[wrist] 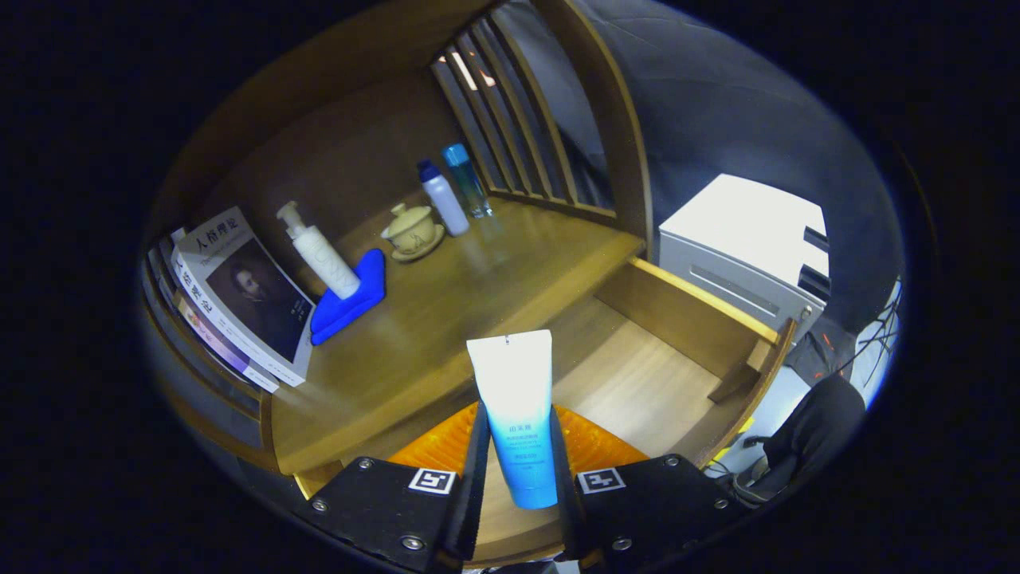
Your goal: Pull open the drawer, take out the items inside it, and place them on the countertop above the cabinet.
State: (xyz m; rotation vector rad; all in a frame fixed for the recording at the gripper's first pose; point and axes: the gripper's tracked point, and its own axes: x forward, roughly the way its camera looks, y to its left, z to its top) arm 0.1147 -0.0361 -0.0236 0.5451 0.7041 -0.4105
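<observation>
My gripper [518, 458] is shut on a white-and-blue squeeze tube [516, 399], which stands upright between the fingers with its crimped end up. Both fingers [476, 446] press on the tube's sides. Below and beyond the tube, the wooden drawer [685, 327] is pulled out, and its pale floor is bare where it shows. The wooden countertop [446, 295] lies beyond the fingers and to the left of the drawer. The tube hangs over the drawer's near part, close to the countertop's front edge.
On the countertop stand a white pump bottle [319, 251] on a blue cloth [351, 299], a lidded cup on a saucer [412, 231], a white bottle [442, 199] and a clear blue bottle [466, 179]. Books [239, 295] lie at the left. A white cabinet [749, 239] stands right of the drawer.
</observation>
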